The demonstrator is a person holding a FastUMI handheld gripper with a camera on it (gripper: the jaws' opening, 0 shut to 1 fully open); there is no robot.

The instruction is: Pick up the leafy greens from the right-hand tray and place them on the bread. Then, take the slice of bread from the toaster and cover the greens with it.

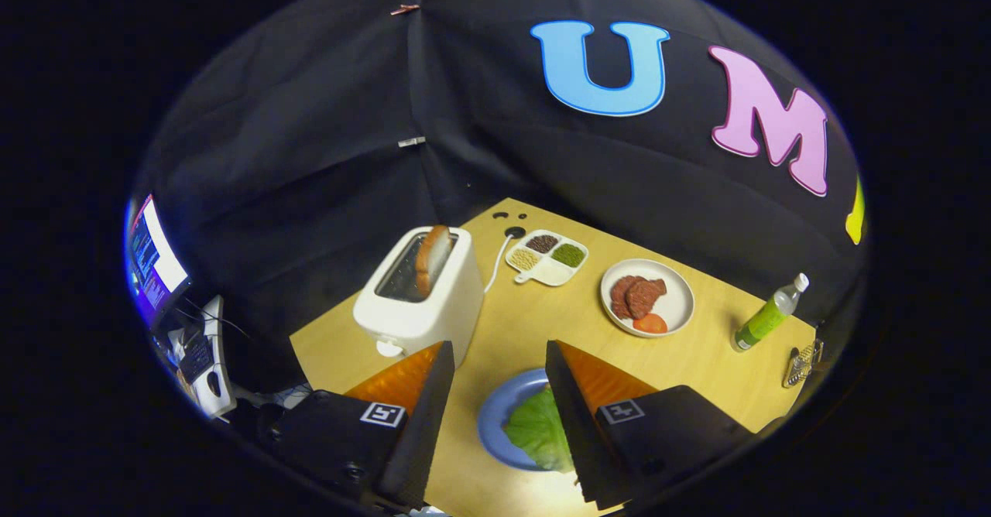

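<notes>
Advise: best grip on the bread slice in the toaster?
Grip the bread slice by its top half, which stands up out of the toaster slot. Come from above with one finger on each flat face, since the lower part sits inside the slot. The gripper is open now, over the blue plate with the leafy greens, beside the toaster.
</notes>
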